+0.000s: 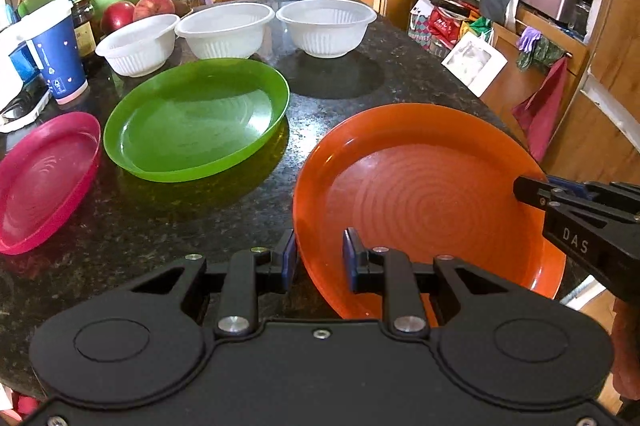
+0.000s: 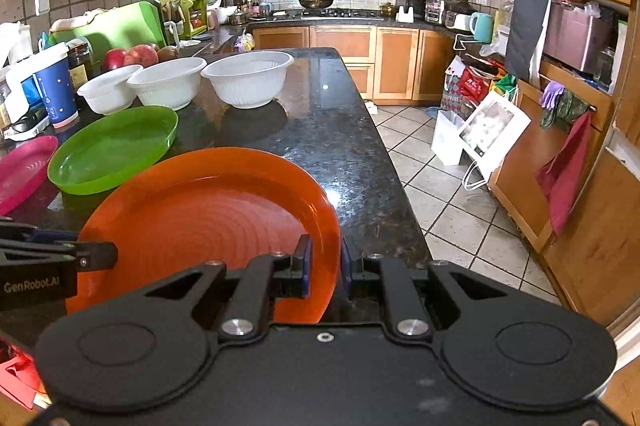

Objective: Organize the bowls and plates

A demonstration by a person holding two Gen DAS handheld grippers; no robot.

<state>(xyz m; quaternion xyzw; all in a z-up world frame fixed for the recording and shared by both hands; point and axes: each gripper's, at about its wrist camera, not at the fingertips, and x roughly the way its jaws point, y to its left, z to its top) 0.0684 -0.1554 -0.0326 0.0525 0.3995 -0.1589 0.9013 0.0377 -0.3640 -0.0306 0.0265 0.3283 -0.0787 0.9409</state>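
An orange plate is lifted and tilted near the counter's front right; it also shows in the right wrist view. My left gripper has its blue pads on either side of the plate's left rim. My right gripper is shut on the plate's right rim and shows in the left wrist view. A green plate and a pink plate lie to the left. Three white bowls stand in a row behind.
The dark granite counter drops off to a tiled floor at the right. A blue paper cup, a jar, apples and a green board crowd the back left. Bags and a red cloth are by the right cabinets.
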